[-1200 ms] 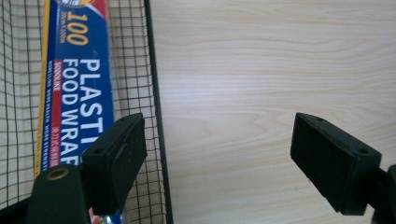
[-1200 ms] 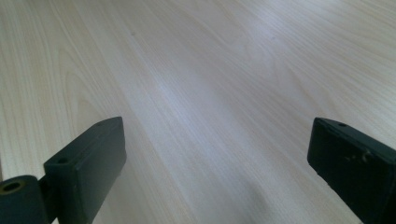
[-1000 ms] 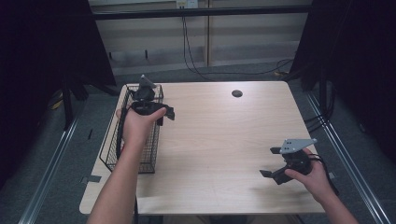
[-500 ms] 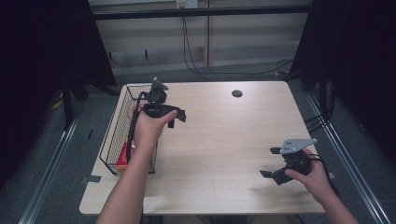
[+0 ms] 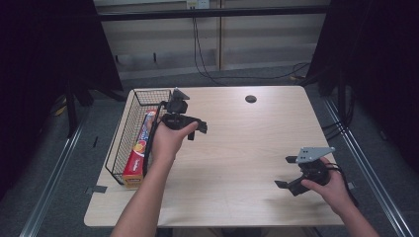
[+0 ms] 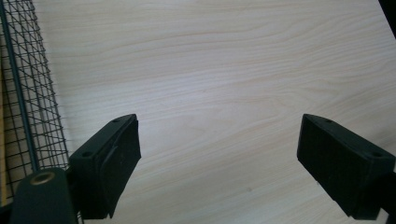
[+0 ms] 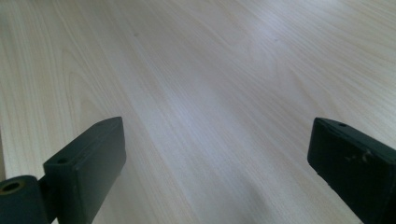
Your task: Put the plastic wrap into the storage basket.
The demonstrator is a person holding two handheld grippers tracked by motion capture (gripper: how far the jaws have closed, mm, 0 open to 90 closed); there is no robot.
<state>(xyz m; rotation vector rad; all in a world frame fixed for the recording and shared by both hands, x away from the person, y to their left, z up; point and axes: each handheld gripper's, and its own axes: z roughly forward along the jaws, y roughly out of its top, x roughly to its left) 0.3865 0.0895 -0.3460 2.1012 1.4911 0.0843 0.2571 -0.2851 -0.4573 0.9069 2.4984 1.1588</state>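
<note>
A black wire basket (image 5: 122,136) stands on the left edge of the light wooden table (image 5: 247,143). A long red and yellow box (image 5: 140,148) lies inside it. My left gripper (image 5: 196,130) hovers over the table just right of the basket, open, with nothing between its jaws. In the left gripper view, the left gripper (image 6: 219,130) looks down on bare wood, with the basket's mesh wall (image 6: 32,102) at the left. My right gripper (image 5: 284,172) is low near the table's front right, open and empty. In the right gripper view, the right gripper (image 7: 217,135) has bare tabletop ahead.
A small dark round grommet (image 5: 250,98) sits near the table's far edge. Dark curtains hang on both sides, and cables run down the wall behind. Metal rails run along the floor left and right of the table.
My left hand has moved right, from over the basket to above the table beside it, which uncovers the box in the basket. The right hand has kept still.
</note>
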